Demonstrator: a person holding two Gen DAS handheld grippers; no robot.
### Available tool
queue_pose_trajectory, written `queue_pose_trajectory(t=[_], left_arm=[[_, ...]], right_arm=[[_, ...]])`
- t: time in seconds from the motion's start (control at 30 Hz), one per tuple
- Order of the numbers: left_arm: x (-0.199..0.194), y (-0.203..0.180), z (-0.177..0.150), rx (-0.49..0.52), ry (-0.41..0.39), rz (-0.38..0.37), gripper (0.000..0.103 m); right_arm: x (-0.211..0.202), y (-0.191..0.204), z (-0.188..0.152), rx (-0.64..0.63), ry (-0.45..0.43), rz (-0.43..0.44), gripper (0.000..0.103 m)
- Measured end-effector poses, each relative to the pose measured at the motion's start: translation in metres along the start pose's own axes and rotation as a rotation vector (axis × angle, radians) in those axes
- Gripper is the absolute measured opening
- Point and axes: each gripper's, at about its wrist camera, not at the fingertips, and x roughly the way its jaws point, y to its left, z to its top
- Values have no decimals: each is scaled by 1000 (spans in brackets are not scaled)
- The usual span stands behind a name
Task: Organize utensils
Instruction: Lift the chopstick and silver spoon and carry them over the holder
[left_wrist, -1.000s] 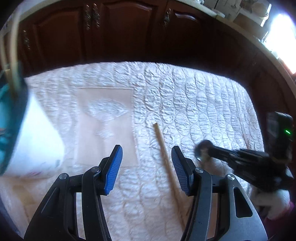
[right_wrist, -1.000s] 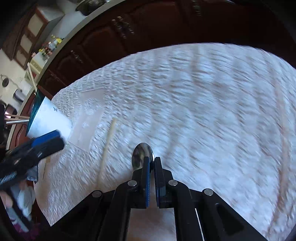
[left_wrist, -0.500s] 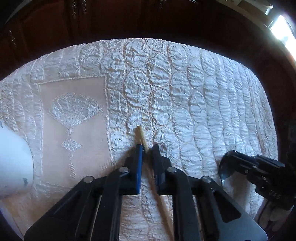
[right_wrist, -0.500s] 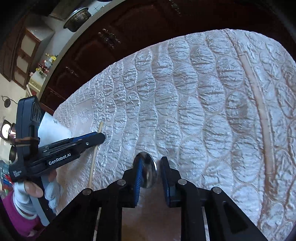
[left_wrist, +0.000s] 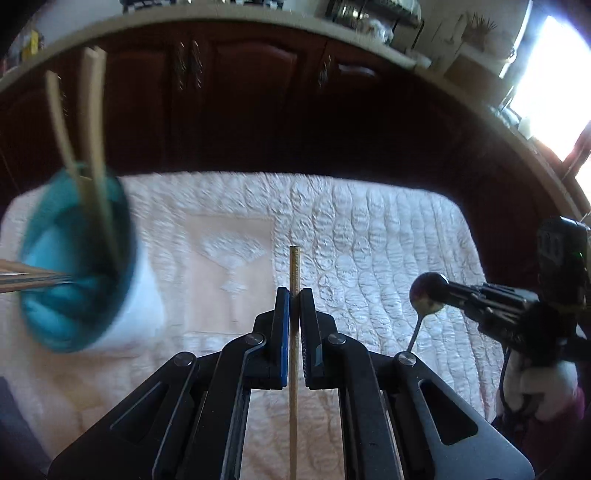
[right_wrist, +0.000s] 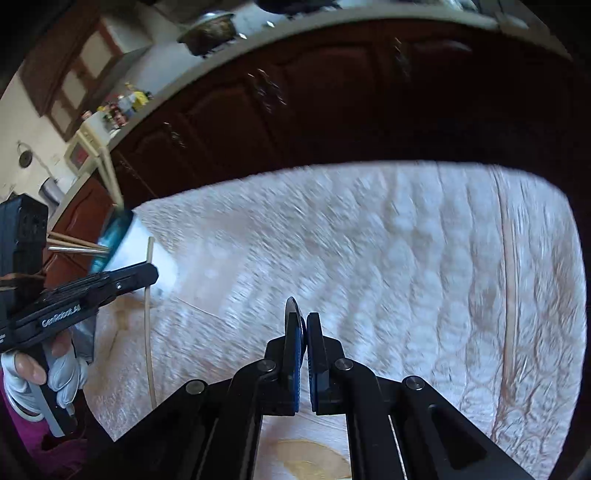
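Note:
My left gripper (left_wrist: 294, 295) is shut on a wooden chopstick (left_wrist: 294, 266) and holds it above the quilted cloth; it also shows in the right wrist view (right_wrist: 149, 314). A white cup with a teal inside (left_wrist: 74, 258) stands at the left and holds several chopsticks (left_wrist: 94, 122) and metal utensils. My right gripper (right_wrist: 301, 325) is shut on a metal spoon (right_wrist: 291, 308). In the left wrist view the spoon (left_wrist: 428, 291) hangs bowl up from the right gripper (left_wrist: 448, 286), handle pointing down, above the cloth's right side.
A white quilted cloth (left_wrist: 369, 229) with a beige fan panel (left_wrist: 229, 258) covers the table. Dark wooden cabinets (left_wrist: 240, 92) stand behind it. A beige band (right_wrist: 511, 277) runs along the cloth's right side.
My left gripper has lifted the chopstick off the cloth and the cup has come into view at the left. My right gripper has closed tighter on the spoon and raised it.

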Motion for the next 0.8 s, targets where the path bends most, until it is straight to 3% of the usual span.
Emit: queue_pose_trajectory(t=[0.8], left_arm=[[-127, 46, 2, -59, -220, 51, 4]], right_arm=[[-26, 126, 57, -219, -76, 24, 3]])
